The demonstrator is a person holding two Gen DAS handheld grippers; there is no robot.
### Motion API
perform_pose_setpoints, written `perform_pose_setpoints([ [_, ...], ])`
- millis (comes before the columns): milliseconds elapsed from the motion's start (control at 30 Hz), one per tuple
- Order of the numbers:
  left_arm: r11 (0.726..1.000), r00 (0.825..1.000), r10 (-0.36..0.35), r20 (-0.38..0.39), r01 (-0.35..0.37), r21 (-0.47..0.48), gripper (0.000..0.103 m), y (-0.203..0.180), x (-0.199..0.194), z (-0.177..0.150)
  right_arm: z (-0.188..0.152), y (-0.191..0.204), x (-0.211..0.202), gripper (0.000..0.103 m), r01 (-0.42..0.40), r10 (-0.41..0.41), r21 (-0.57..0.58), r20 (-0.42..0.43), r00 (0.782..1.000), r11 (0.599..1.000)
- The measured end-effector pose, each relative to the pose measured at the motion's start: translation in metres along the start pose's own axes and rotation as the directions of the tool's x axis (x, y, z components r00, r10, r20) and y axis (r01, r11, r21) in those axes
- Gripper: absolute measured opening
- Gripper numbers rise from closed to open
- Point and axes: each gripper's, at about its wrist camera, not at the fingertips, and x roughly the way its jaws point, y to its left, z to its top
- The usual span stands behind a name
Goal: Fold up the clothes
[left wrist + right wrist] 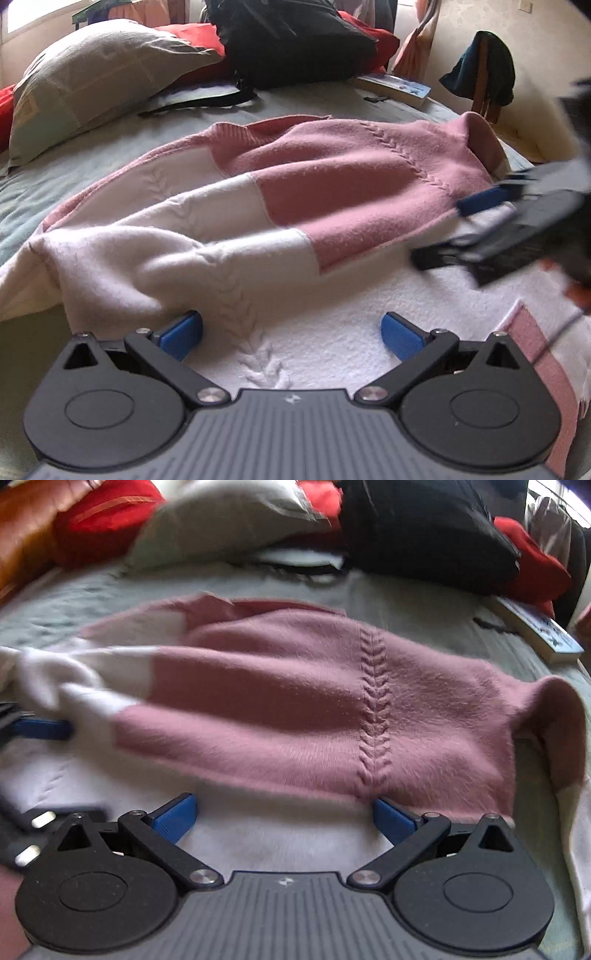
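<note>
The pink and white sweater lies crosswise on the bed, long axis running left to right just ahead of both tools. The left gripper sits by the white end and the right gripper by the pink; both gape wide, holding nothing.

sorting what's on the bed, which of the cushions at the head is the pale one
The grey-beige pillow, lying tilted beside the black backpack. The other cushions around it are bright red, so it is the only pale one.
</note>
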Motion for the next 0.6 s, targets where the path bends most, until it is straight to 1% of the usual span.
perform_pose_setpoints([
  [67,1.0,1.0,-0.008,0.01,0.008,-0.007,0.102,0.004,-0.003,0.0,0.007,-0.003,0.012,0.103,0.01,-0.01,0.013,0.004,1.0,1.0],
  [167,1.0,1.0,-0.001,0.026,0.002,-0.03,0.102,0.01,-0.011,0.0,0.018,-0.009,0.02,0.103,0.01,-0.01,0.057,-0.013,1.0,0.998],
  [233,0.999,0.999,0.005,0.034,-0.004,-0.038,0.102,0.012,-0.016,0.0,0.019,-0.007,0.015,0.103,0.02,-0.019,0.049,-0.03,0.999,0.999],
  [300,1.0,0.999,0.0,0.044,0.001,-0.027,0.102,0.011,-0.02,-0.001,0.018,-0.003,0.003,0.103,0.035,-0.035,0.018,-0.029,0.999,0.999],
  [367,1.0,0.999,-0.005,0.054,0.006,-0.017,0.102,0.01,-0.025,-0.001,0.018,0.001,-0.011,0.103,0.033,-0.033,-0.007,-0.014,0.999,0.999],
  [467,1.0,0.997,-0.013,0.071,0.014,-0.009,0.102,0.01,-0.031,-0.001,0.028,0.0,-0.021,0.103,0.023,-0.023,-0.017,0.007,1.0,1.0],
  [533,1.0,0.996,-0.019,0.083,0.02,-0.014,0.102,0.013,-0.035,-0.001,0.039,-0.002,-0.02,0.103,0.008,-0.007,-0.013,0.01,1.0,1.0],
  [600,0.999,0.995,-0.024,0.096,0.026,-0.019,0.102,0.015,-0.038,0.0,0.047,-0.002,-0.007,0.103,-0.005,0.005,-0.01,-0.008,1.0,1.0],
])
